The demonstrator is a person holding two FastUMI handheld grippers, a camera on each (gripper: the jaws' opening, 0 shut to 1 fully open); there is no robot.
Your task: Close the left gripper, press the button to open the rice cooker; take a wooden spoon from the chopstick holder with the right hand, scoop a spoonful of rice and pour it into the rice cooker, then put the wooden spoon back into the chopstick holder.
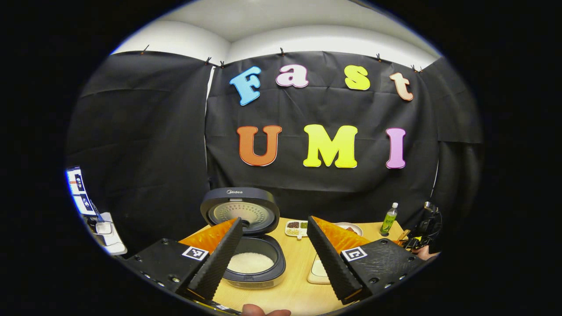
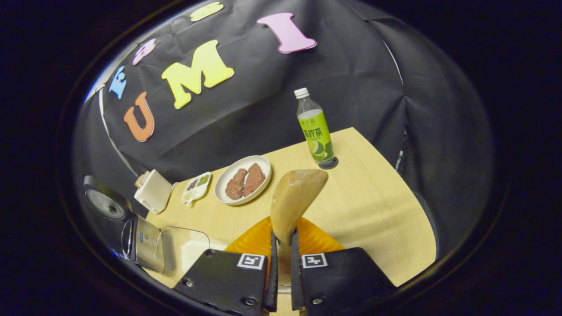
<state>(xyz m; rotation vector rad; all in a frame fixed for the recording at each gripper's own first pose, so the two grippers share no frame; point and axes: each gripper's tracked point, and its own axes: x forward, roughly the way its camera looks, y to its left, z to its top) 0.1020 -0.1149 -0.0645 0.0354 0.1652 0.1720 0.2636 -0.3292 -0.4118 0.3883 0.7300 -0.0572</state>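
Observation:
The rice cooker (image 1: pixel 252 263) stands open, its lid (image 1: pixel 240 210) upright and white rice in the pot. My left gripper (image 1: pixel 274 221) hovers before it, open, with nothing between its fingers. My right gripper (image 2: pixel 281 239) is shut on the handle of the wooden spoon (image 2: pixel 296 197), whose bowl points up and away over the table; no rice shows on it. The white chopstick holder (image 2: pixel 153 191) stands at the back left of the right gripper view, next to the cooker (image 2: pixel 140 241). My right gripper (image 1: pixel 421 232) also appears far right in the left gripper view.
A clear container (image 2: pixel 184 248) sits beside the cooker. Behind it lie a small divided dish (image 2: pixel 196 188) and a plate (image 2: pixel 243 164) with two pieces of meat. A green bottle (image 2: pixel 315 129) stands at the back. A thumb (image 1: pixel 263 311) shows at the bottom edge.

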